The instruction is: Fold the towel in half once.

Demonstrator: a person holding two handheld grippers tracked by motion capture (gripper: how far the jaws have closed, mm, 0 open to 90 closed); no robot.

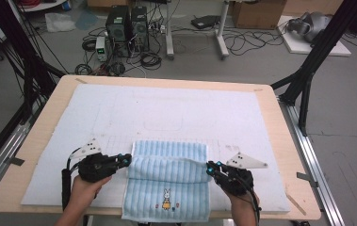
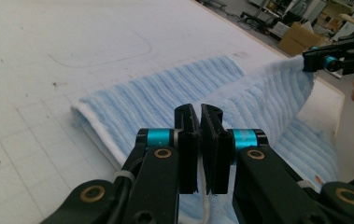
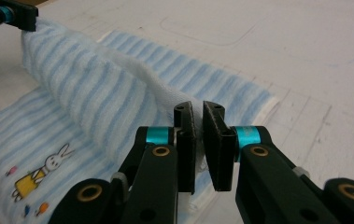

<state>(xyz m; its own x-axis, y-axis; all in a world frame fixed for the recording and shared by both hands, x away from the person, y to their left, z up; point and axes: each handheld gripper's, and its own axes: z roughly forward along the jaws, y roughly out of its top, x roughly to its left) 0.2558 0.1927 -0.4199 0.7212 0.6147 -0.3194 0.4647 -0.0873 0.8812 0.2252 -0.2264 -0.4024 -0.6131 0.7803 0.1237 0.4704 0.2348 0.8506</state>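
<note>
L hand-held gripper (image 1: 128, 160) & R hand-held gripper (image 1: 210, 167) both pinching towel (image 1: 166, 181) corners, fold lifted off worktop (image 1: 39, 136).

1 towel (image 1: 166, 176), 2 grippers (image 1: 125, 161) (image 1: 212, 168), 1 table (image 1: 284, 141)

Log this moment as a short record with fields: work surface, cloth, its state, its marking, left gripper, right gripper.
work surface: white mat on a wooden table
cloth: light blue striped towel
state: partly folded, one edge lifted and stretched between the two grippers, near end over the mat's front edge
marking: small rabbit figure near the front end
left gripper: shut on the towel's left corner
right gripper: shut on the towel's right corner
</note>
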